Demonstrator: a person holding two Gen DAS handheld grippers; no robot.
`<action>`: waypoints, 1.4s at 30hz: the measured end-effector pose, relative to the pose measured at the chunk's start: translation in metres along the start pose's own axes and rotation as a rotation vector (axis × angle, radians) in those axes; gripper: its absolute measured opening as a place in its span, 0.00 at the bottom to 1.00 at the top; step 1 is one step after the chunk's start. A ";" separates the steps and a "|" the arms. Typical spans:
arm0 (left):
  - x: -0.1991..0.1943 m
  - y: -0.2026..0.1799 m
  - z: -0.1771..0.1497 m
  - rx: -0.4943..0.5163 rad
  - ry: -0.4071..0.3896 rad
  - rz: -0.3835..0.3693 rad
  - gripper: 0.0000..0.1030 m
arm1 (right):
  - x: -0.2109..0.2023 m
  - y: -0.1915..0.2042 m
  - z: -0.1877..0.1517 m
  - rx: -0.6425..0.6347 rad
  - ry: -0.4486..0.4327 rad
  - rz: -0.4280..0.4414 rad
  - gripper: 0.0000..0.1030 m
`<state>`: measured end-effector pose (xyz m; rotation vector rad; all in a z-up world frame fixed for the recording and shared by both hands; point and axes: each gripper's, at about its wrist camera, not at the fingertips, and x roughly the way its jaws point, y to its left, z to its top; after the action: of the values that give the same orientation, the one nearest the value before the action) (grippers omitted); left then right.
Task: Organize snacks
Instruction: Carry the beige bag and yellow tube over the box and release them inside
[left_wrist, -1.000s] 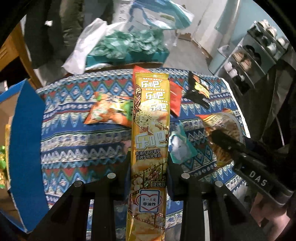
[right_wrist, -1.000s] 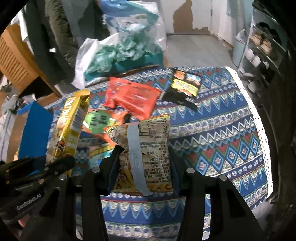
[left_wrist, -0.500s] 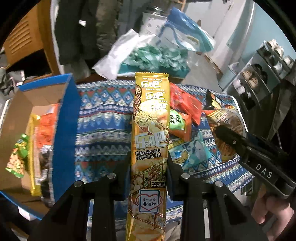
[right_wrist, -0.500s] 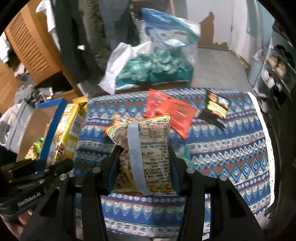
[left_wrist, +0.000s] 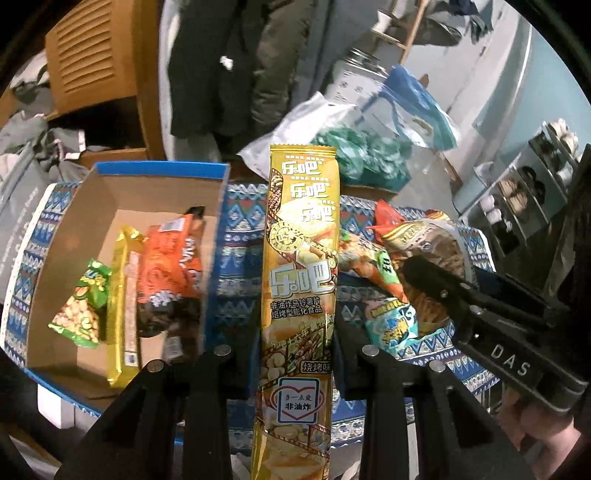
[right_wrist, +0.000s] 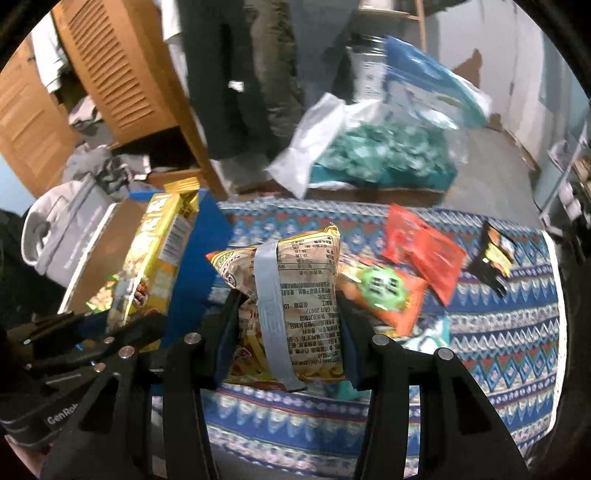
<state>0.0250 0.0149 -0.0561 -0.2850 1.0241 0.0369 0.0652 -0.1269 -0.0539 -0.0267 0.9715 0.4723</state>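
My left gripper is shut on a long yellow snack packet and holds it upright above the table, just right of the open blue-rimmed cardboard box. The box holds a green peanut bag, a gold packet and an orange bag. My right gripper is shut on a beige snack bag with a grey strip, held above the patterned tablecloth. The yellow packet also shows in the right wrist view, over the box.
On the cloth lie an orange-green bag, a red packet, a black-yellow packet and a light blue packet. Behind the table are plastic bags of green items, hanging clothes and a wooden cabinet.
Both grippers have swung left with their packets still held. The cardboard box with its snacks has come into fuller view under the left gripper.
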 end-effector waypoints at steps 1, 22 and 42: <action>-0.002 0.004 0.000 -0.007 -0.003 0.002 0.30 | 0.002 0.007 0.002 -0.010 0.001 0.006 0.46; -0.016 0.114 0.006 -0.187 -0.054 0.074 0.31 | 0.058 0.119 0.023 -0.117 0.075 0.089 0.46; -0.006 0.180 0.002 -0.334 -0.053 0.101 0.42 | 0.110 0.167 0.019 -0.160 0.163 0.093 0.56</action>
<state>-0.0059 0.1888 -0.0891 -0.5329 0.9774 0.3078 0.0658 0.0687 -0.1001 -0.1674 1.0960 0.6405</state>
